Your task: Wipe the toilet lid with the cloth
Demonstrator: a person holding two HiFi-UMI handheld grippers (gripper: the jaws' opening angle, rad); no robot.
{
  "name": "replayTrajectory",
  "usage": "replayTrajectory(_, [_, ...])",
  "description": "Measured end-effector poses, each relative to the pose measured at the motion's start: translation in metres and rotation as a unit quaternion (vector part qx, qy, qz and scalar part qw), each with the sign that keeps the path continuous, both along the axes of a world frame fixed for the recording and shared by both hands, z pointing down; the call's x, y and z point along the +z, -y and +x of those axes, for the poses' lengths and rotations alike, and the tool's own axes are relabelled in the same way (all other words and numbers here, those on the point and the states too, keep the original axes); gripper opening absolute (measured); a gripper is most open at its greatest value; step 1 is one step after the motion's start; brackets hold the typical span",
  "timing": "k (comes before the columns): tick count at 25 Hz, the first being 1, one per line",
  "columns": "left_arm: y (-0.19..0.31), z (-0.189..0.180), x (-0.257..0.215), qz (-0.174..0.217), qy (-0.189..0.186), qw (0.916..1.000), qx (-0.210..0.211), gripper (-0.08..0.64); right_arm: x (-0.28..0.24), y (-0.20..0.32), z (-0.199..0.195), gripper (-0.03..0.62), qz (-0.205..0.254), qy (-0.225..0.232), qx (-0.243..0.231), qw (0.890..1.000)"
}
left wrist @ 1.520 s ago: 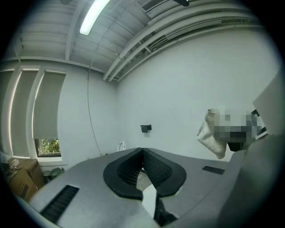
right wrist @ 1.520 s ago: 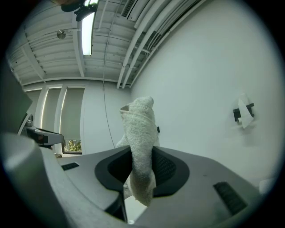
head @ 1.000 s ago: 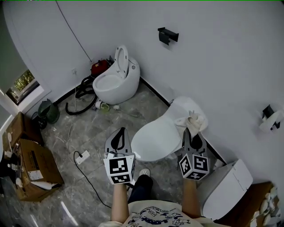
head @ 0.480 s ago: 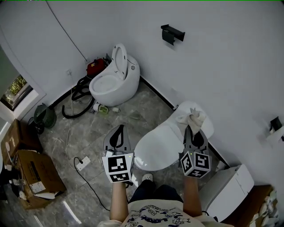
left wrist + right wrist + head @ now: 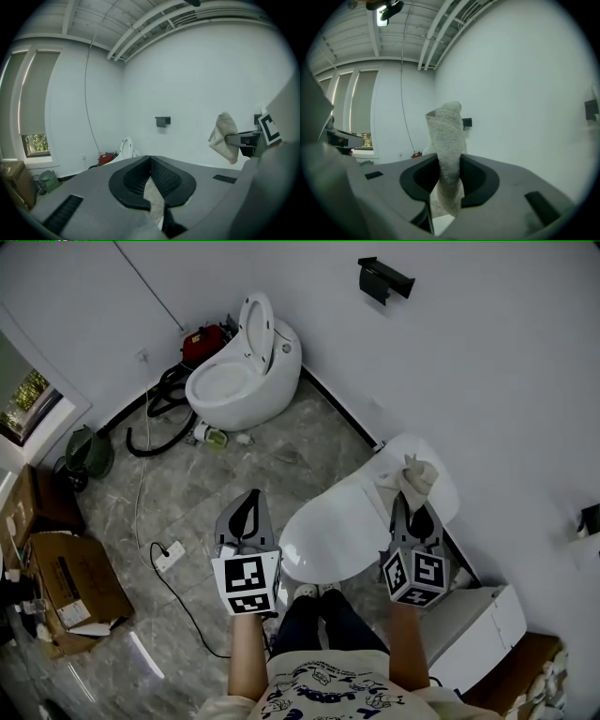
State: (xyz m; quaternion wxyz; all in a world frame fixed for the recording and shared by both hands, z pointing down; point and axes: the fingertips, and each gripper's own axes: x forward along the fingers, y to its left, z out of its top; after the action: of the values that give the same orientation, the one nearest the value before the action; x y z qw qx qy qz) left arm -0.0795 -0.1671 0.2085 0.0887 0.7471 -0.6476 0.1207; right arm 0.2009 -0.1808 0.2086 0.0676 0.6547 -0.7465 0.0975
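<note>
Here, the left gripper [image 5: 150, 161] has its jaws closed tip to tip, with nothing between them. In the head view it hangs over the floor just left of the closed toilet lid [image 5: 333, 531]. The right gripper [image 5: 449, 164] has its jaws clamped on the cloth [image 5: 446, 133], which stands up out of them in a folded bunch. The head view places the cloth above the rear end of the lid, near the wall; contact cannot be confirmed. Only the left gripper view shows the gripped cloth from the side. Farther off, a second toilet [image 5: 239, 381] stands with its seat raised, and a black holder [image 5: 384, 277] is fixed to the wall.
</note>
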Motion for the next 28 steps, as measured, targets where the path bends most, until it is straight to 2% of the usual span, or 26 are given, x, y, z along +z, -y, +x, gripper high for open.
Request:
replayTrajectory(6, [0.021,-0.004,0.023,-0.029,0.003,0.9994,-0.018,0.003,0.027,0.031,-0.002,0.100,-0.032,-0.004,-0.021,0.999])
replayTrajectory(12, [0.032,-0.002,0.061,-0.050,0.003,0.9985,-0.022,0.003,0.078,0.052,0.001,0.100,-0.063,-0.023,-0.031,0.997])
replayTrajectory(28, [0.067,0.012,0.217,-0.155,0.016,0.9877,-0.009,0.003,0.270,0.115,0.016,0.100,-0.176,-0.065,-0.069,0.980])
